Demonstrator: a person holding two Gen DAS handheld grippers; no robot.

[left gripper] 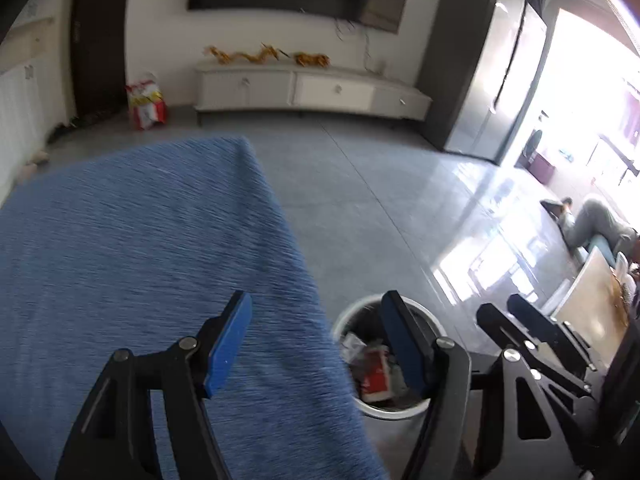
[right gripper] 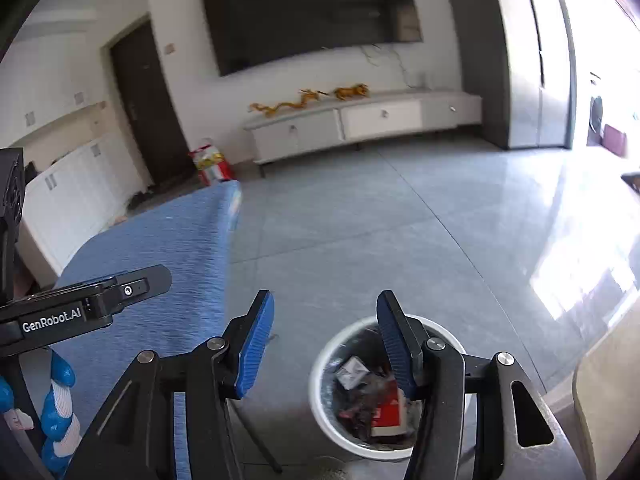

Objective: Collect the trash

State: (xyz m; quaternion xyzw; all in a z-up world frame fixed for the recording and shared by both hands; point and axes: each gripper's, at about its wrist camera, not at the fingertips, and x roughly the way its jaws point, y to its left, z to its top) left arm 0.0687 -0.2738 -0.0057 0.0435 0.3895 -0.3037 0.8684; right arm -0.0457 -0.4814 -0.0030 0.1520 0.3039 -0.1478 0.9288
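Observation:
A white trash bin [left gripper: 347, 322] stands on the grey floor beside a table under a blue cloth [left gripper: 140, 240]. Inside lie crumpled wrappers and a red and white packet [left gripper: 374, 374]. My left gripper [left gripper: 316, 300] is open above the cloth's edge and the bin, with nothing between its blue pads. To its right are the black fingers of my right gripper [left gripper: 502, 306]. In the right wrist view my right gripper [right gripper: 325, 298] hangs open and empty above the bin [right gripper: 320, 364] and its trash [right gripper: 386, 408]. The left gripper's black frame [right gripper: 80, 308] shows over the blue cloth [right gripper: 168, 248].
A low white TV cabinet [left gripper: 312, 88] lines the far wall, with a red and white bag [left gripper: 146, 104] on the floor beside it. A tall grey cabinet [left gripper: 488, 72] stands at the right. A person [left gripper: 596, 220] lies low at the far right. A beige furniture edge [right gripper: 608, 400] sits near the bin.

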